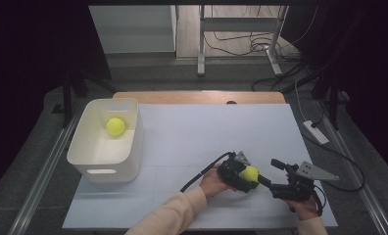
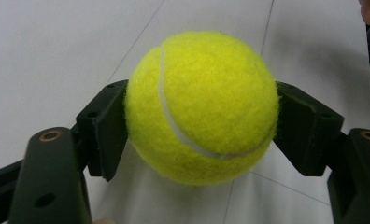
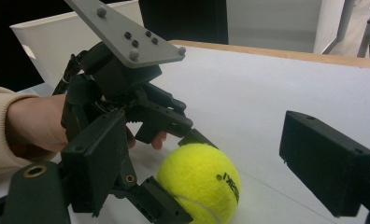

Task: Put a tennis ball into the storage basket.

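Ball in hand: your left gripper [image 2: 202,135] pinches the tennis ball [image 2: 202,105], one black jaw pressed to each side of it, over the white worktop [image 2: 57,51].
Left gripper view: you see the ball's white seam curving down its face; the jaws touch it at mid-height.
High view: it gives you the white bin [image 1: 106,142] at the worktop's left, well apart from both grippers, with a second ball [image 1: 115,126] inside near its far wall.
Right gripper: your right gripper [image 3: 211,158] stands spread, nothing between its pads, just beside the held ball.
Right gripper view: you see black lettering on the ball, the grey plate [image 3: 127,35] atop the left gripper, and your left hand [image 3: 38,126] behind it.
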`<act>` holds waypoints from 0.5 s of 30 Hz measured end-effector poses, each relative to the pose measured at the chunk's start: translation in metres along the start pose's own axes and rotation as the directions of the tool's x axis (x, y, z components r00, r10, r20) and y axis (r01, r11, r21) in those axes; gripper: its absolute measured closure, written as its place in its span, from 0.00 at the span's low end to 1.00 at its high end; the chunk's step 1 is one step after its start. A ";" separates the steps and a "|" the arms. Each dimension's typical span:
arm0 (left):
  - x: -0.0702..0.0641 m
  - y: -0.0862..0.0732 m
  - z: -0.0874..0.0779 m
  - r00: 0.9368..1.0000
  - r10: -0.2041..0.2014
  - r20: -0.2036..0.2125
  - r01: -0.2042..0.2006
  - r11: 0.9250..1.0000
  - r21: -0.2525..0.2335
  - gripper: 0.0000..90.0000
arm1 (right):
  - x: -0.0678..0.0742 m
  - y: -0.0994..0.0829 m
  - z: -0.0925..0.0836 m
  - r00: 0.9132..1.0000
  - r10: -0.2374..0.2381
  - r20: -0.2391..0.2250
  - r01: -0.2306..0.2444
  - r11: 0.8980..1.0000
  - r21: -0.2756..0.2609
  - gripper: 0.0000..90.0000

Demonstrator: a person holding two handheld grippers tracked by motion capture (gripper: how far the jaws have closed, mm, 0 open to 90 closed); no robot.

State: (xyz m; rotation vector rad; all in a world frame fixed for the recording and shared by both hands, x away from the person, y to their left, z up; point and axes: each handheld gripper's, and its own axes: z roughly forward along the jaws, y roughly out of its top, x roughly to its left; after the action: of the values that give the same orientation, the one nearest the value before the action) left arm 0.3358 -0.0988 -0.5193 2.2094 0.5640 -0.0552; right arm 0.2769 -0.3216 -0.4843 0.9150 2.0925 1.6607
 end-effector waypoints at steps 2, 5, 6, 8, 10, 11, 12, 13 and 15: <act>0.000 0.000 -0.001 1.000 0.005 0.000 -0.005 1.000 0.005 0.30 | 0.000 0.000 0.000 1.000 -0.004 0.001 0.004 1.000 0.000 0.17; 0.000 0.000 -0.004 1.000 0.004 -0.006 -0.004 1.000 -0.003 0.30 | -0.001 0.000 0.000 1.000 -0.004 0.001 0.004 1.000 0.001 0.17; 0.001 0.001 -0.006 1.000 0.003 -0.007 -0.003 1.000 -0.008 0.30 | -0.001 0.000 0.000 1.000 -0.004 0.001 0.004 1.000 0.000 0.17; 0.001 0.002 -0.011 1.000 0.003 -0.004 -0.003 1.000 -0.018 0.30 | -0.001 0.000 0.000 1.000 -0.005 0.001 0.005 1.000 0.001 0.17; 0.001 0.002 -0.013 1.000 -0.001 -0.005 0.001 1.000 -0.024 0.30 | -0.001 0.000 0.000 1.000 -0.003 0.001 0.003 1.000 0.002 0.17; 0.001 0.002 -0.015 1.000 0.001 -0.006 -0.001 1.000 -0.027 0.30 | -0.001 0.000 0.000 1.000 -0.003 0.001 0.003 1.000 0.002 0.17; 0.001 0.002 -0.020 1.000 0.004 -0.009 -0.004 1.000 -0.031 0.30 | -0.001 -0.001 0.000 1.000 -0.006 0.002 0.006 1.000 0.001 0.17; 0.001 0.002 -0.020 1.000 0.004 -0.009 -0.004 1.000 -0.031 0.30 | -0.001 -0.001 0.000 1.000 -0.006 0.001 0.006 1.000 0.001 0.17; 0.002 0.001 -0.024 1.000 0.004 -0.015 -0.005 0.999 -0.038 0.30 | 0.000 0.000 0.000 1.000 -0.007 0.002 0.007 1.000 0.005 0.17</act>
State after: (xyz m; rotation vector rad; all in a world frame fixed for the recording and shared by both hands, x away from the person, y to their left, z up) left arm 0.3340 -0.0807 -0.5038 2.1762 0.5641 -0.0254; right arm 0.2772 -0.3216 -0.4848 0.9097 2.0969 1.6513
